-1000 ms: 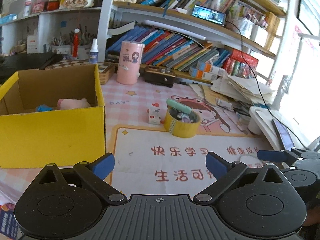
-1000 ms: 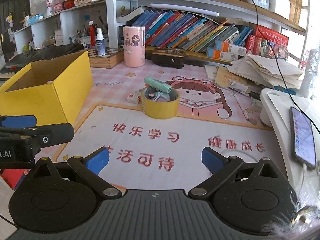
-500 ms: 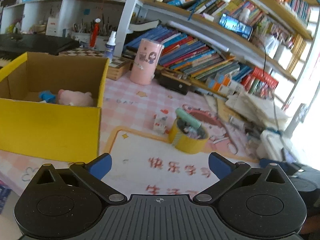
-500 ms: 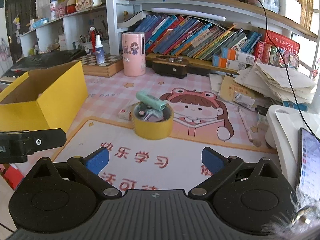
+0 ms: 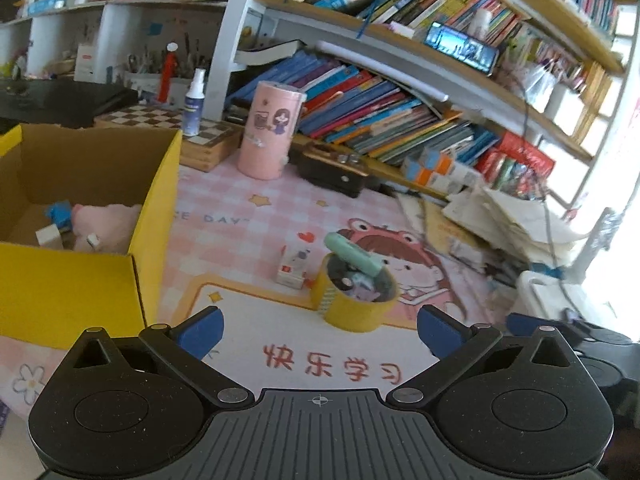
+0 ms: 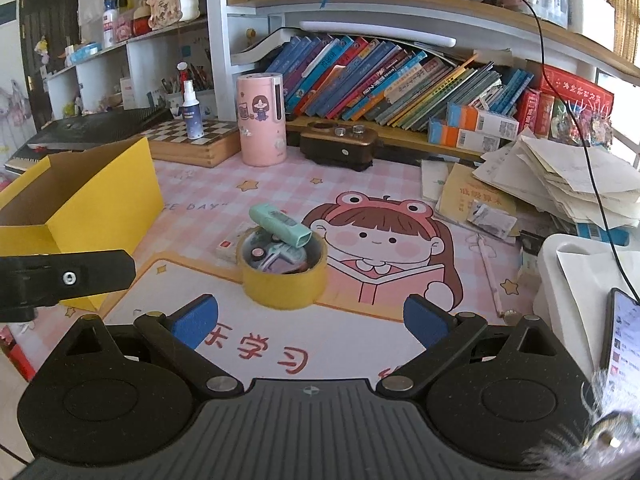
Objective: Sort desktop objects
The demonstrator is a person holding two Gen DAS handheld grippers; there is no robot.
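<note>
As both views have closed in on the middle of the bench over the last second, the yellow tape roll (image 6: 283, 280) now sits larger and nearer the right tool (image 6: 308, 320). The left tool (image 5: 318, 330) has swung to look down into the yellow box (image 5: 152, 216) as well. Both tools gape wide, holding nothing.

Judgement: an approach is under way, with the roll cluster the likely next pick and no grasp begun.

A mint green tube (image 6: 280, 226) lies tilted across the roll's rim. Small bits fill the roll's core, too jumbled to name. A small white carton (image 5: 292, 266) lies just beside the roll, mostly hidden behind it in the right view.

In the box: a pink plush (image 5: 106, 226), something blue (image 5: 59, 213), and a white block; the near wall hides the rest.
</note>
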